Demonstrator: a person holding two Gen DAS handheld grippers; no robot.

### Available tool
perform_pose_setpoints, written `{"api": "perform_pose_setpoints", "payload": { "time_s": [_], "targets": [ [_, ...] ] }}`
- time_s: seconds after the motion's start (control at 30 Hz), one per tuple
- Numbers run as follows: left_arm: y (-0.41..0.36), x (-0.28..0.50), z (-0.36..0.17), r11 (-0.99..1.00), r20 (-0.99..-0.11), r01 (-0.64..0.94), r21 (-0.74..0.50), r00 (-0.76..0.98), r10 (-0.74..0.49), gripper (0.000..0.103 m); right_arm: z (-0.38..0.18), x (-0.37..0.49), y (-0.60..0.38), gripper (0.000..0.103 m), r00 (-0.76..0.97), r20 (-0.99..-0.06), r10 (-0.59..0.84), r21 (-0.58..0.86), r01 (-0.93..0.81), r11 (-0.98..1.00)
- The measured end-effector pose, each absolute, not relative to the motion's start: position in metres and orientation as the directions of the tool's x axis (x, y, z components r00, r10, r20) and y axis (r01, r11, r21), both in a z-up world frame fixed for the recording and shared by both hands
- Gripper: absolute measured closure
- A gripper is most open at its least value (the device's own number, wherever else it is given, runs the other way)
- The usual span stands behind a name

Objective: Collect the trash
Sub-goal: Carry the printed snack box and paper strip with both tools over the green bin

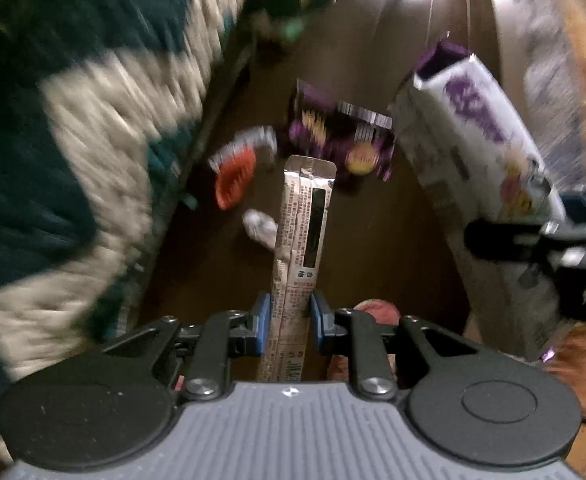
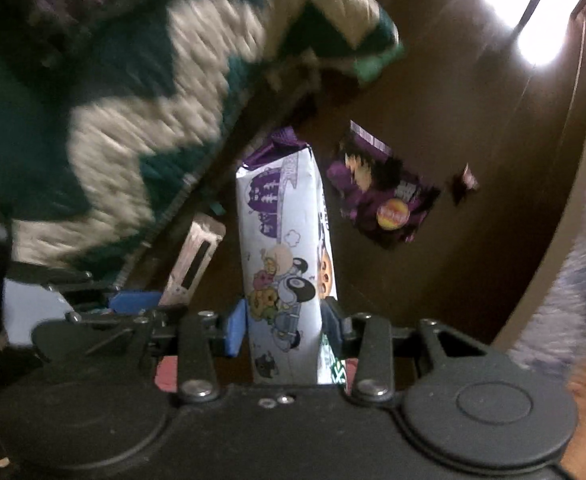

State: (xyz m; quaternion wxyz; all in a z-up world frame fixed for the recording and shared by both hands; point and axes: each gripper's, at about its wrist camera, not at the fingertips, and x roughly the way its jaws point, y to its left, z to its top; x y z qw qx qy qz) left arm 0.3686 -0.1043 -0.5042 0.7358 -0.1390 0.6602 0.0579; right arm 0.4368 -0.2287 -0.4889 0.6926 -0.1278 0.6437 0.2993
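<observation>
Left gripper (image 1: 289, 314) clamped a long, flat foil wrapper (image 1: 303, 236), while right gripper (image 2: 285, 330) squeezed a white, boxy cartoon-printed carton (image 2: 283, 248). Below, a glossy purple snack bag (image 2: 381, 196) lay crumpled on the smooth brown floor (image 2: 473, 128).

My left gripper (image 1: 290, 316) shows blue pads, black linkages, silver screws, ribbed grey housing; my right gripper (image 2: 285, 330) has black housing.
</observation>
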Motion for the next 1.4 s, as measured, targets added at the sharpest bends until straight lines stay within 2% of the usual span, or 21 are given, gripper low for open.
{"api": "perform_pose_setpoints", "payload": {
  "time_s": [0.3,0.6,1.07,1.4],
  "targets": [
    [-0.06,0.362,-0.328,0.943,-0.966,-0.314,-0.112,0.257,-0.029,0.083,-0.319,0.418,-0.19,0.063,0.089,-0.942,0.323,0.185,-0.665,0.724],
    [-0.013,0.337,-0.216,0.926,-0.928,-0.362,-0.105,0.371,0.04,0.083,-0.211,0.392,-0.138,0.063,0.141,-0.902,0.407,0.184,-0.728,0.66],
    [0.095,0.271,-0.115,0.869,-0.872,-0.487,-0.087,0.459,0.17,0.083,-0.127,0.361,-0.034,0.063,0.138,-0.859,0.493,0.231,-0.755,0.614],
    [0.17,0.237,-0.122,0.85,-0.891,-0.526,-0.039,0.403,0.208,0.083,-0.133,0.336,0.06,0.063,0.101,-0.859,0.501,0.256,-0.763,0.594]
  ]
}}
